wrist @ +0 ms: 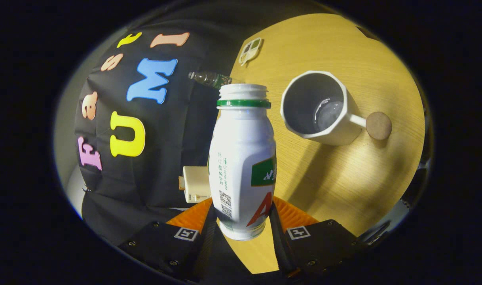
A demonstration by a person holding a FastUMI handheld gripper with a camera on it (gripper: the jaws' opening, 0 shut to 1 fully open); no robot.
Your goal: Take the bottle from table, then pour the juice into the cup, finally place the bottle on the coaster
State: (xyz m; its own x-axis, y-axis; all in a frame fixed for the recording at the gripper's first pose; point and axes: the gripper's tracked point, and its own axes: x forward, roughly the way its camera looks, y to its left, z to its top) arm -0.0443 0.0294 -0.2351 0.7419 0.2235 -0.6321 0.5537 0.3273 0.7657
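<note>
The white plastic bottle with a green neck ring (242, 162), uncapped, is clamped between the orange ribbed fingers (191, 215) of the gripper (243, 217), lifted over the wooden table (344, 178). At two o'clock from it stands the white faceted mug (320, 109); the round cork coaster (378, 125) lies just beyond the mug's handle.

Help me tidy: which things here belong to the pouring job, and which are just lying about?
Job: bottle, held in the shut hand-held gripper; cup; coaster.
Lying about: clear bottle; cream box; sticker. All on the table.
</note>
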